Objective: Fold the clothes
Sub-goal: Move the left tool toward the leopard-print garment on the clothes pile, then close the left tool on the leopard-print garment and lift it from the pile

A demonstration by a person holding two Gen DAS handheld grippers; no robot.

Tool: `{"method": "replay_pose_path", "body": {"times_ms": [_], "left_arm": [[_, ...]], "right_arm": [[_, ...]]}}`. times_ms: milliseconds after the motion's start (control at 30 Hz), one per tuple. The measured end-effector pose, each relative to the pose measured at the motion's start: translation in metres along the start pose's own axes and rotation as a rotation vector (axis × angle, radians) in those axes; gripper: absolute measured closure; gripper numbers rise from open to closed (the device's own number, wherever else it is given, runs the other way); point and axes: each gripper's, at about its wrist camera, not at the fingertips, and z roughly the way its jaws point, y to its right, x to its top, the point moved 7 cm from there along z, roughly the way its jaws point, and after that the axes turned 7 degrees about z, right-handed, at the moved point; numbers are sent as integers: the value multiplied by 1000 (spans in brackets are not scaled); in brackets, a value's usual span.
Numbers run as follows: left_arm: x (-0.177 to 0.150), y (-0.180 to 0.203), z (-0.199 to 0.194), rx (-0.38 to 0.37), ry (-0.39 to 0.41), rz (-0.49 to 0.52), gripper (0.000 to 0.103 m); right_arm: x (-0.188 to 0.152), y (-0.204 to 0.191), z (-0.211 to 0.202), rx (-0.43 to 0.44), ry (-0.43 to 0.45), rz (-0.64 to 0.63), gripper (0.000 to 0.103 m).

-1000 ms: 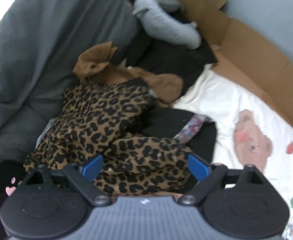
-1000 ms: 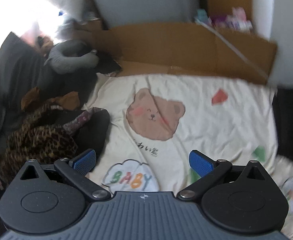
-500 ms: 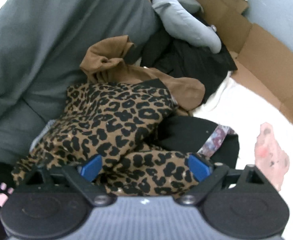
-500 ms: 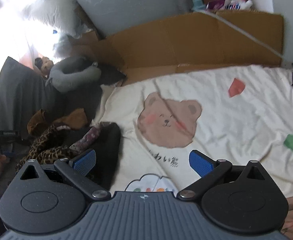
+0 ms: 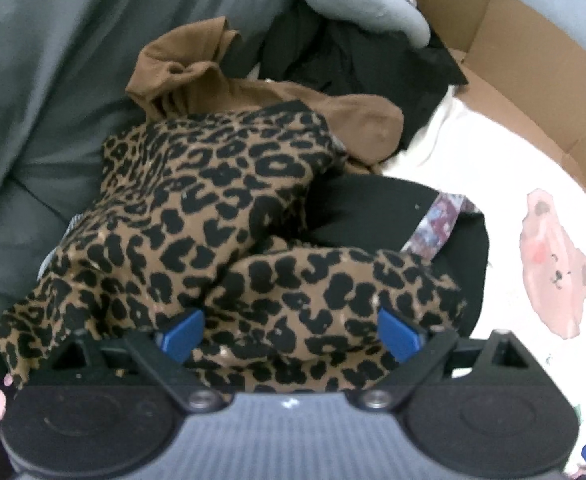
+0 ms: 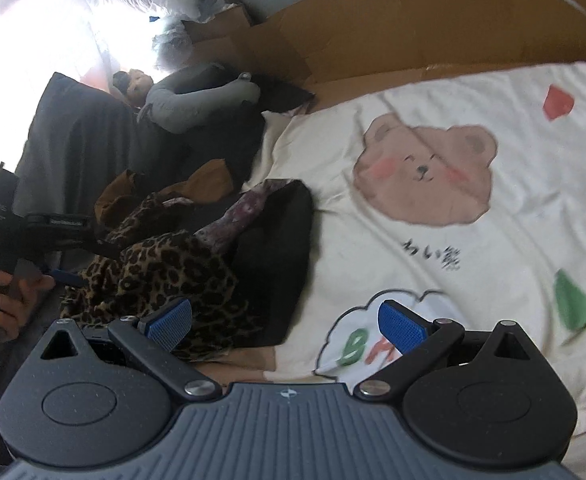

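- Leopard-print garment (image 5: 229, 240) now fills the left wrist view; the left gripper (image 5: 289, 334) has closed in, fingers spread, straddling a near fold.
- Cream blanket (image 6: 473, 240) remains far right in the right wrist view; the right gripper (image 6: 287, 320) has drifted left, fingers spread, empty.

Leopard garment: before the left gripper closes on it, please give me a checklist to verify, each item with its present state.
1. Left gripper open: ok, jaws stand wide.
2. Leopard garment between its fingers: ok, a fold fills the gap.
3. Only one layer in the gap: cannot tell, the cloth is bunched.
4. Garment free of other clothes: not ok, it lies over the black garment and against the brown garment.
5. Right gripper open and free: ok, it holds nothing.
6. Bare room to fold on the bear blanket: ok.
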Motion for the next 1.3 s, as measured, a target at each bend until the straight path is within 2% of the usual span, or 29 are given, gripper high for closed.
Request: {"method": "replay_pose_path", "body": {"times_ms": [67,200,333,500,633,733,867,933,967,1000,1033,1067,1167,1300], "left_arm": [[0,0,3,32,0,4,9],[2,8,5,3,-1,-38,9],[3,15,8,-7,-8,-66,9],[2,14,14,-54,-22,-202,9],[-2,12,29,-29,-50,-214,9],[-5,7,37,-37,-59,-267,13],[-12,8,54,-34,-96,-257,39],[-17,7,60,-40,-109,-260,56],[-19,6,61,-44,-111,-261,69],[-20,5,60,-49,-107,-259,78],[-20,4,59,-55,-103,-258,82],[-19,3,57,-57,-94,-250,94],[-17,2,49,-66,-69,-224,101],[-13,7,35,-86,-36,-186,103]], "right_arm": [[-2,5,1,48,-5,57,1],[-3,5,6,111,4,90,1],[-6,4,14,75,24,60,1],[-20,12,29,67,16,89,1],[-31,18,43,53,-24,78,1],[-34,22,46,68,-22,102,1],[-36,23,48,88,-14,126,1],[-38,20,48,93,-11,108,1],[-38,19,47,93,-8,100,1],[-38,18,47,89,-1,97,1],[-37,18,47,89,3,99,2],[-36,18,47,89,6,102,2],[-35,18,46,93,12,108,2],[-32,18,44,96,18,107,2]]}}
